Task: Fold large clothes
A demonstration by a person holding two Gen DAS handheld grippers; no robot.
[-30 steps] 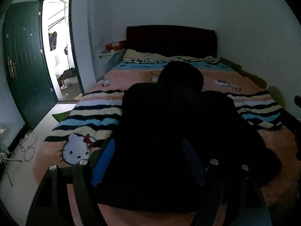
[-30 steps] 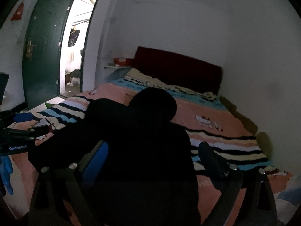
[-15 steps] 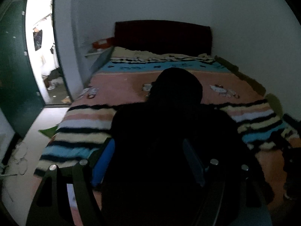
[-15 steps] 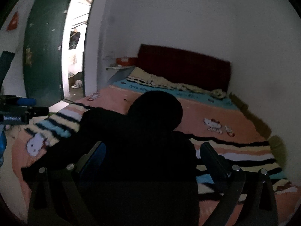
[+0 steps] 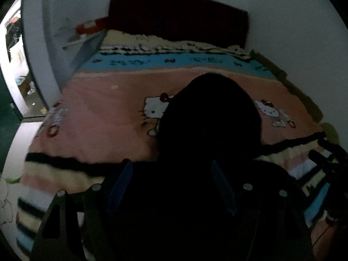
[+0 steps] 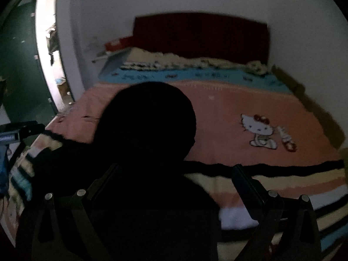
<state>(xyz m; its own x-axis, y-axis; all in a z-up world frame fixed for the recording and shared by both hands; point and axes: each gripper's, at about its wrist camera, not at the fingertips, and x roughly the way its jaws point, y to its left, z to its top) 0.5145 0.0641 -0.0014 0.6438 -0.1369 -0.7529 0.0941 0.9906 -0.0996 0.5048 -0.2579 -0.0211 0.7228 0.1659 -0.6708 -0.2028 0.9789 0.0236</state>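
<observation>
A large black hooded garment [image 5: 208,152] lies on the bed, hood pointing toward the headboard; it also shows in the right wrist view [image 6: 148,152]. My left gripper [image 5: 171,182] is open, its blue-padded fingers [image 5: 121,180] spread over the garment's body. My right gripper [image 6: 176,184] is open, its fingers [image 6: 245,187] spread over the garment's right side. The right gripper shows at the right edge of the left wrist view [image 5: 326,161]; the left gripper shows at the left edge of the right wrist view [image 6: 17,130]. Whether either gripper touches the cloth is hidden by darkness.
The bed has a pink, striped cartoon-cat blanket [image 5: 108,113] and a dark red headboard [image 5: 178,17]. A white wall runs along its right side [image 6: 304,21]. An open doorway [image 5: 13,65] with a green door [image 6: 17,65] is at the left, beside a small shelf [image 5: 87,34].
Both grippers have moved forward and tilted down over the bed, so the garment and blanket appear closer. The hood now fills more of each view. Both grippers stay open.
</observation>
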